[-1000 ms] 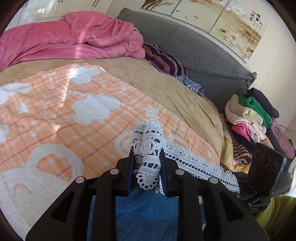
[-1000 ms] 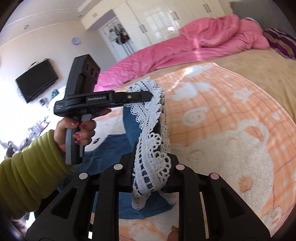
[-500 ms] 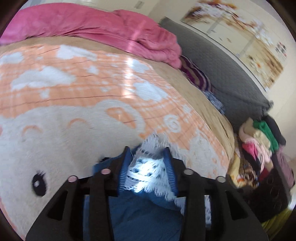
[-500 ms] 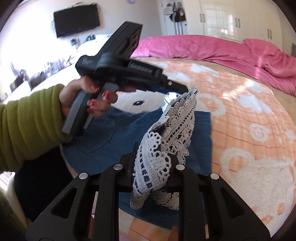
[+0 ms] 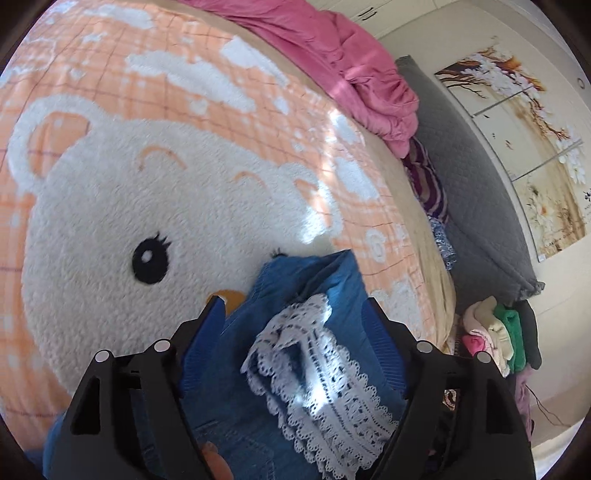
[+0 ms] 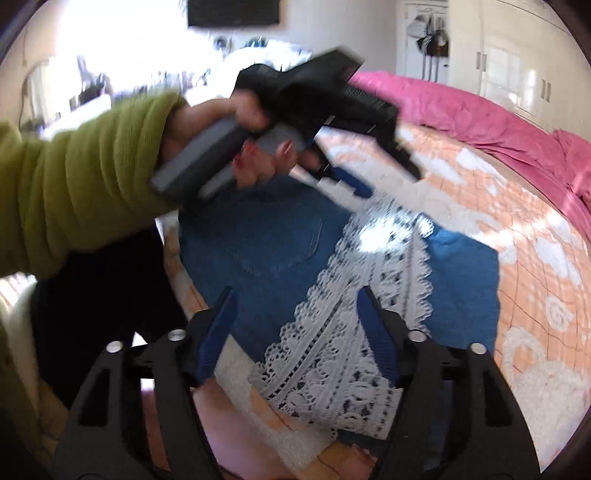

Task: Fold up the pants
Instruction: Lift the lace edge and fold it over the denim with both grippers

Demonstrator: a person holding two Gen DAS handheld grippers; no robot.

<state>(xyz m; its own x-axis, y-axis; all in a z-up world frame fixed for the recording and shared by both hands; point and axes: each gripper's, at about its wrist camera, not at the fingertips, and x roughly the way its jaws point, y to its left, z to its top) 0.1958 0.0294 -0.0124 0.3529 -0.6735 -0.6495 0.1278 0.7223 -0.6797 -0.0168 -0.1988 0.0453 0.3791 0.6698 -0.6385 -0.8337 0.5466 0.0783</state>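
The blue denim pants with a white lace hem lie folded on the orange bear blanket. My right gripper is open just above the lace, holding nothing. My left gripper is open over the blue denim and its lace hem, which lie loose between the fingers. In the right wrist view the left gripper is blurred, held in a hand with a green sleeve above the far edge of the pants.
A pink duvet lies at the far side of the bed, with a grey headboard and a striped pillow to the right. A pile of folded clothes stands beside the bed. A television hangs on the far wall.
Both grippers carried the lace hem over onto the pants, lowered it and opened. The lace now lies flat on the denim, released from both.
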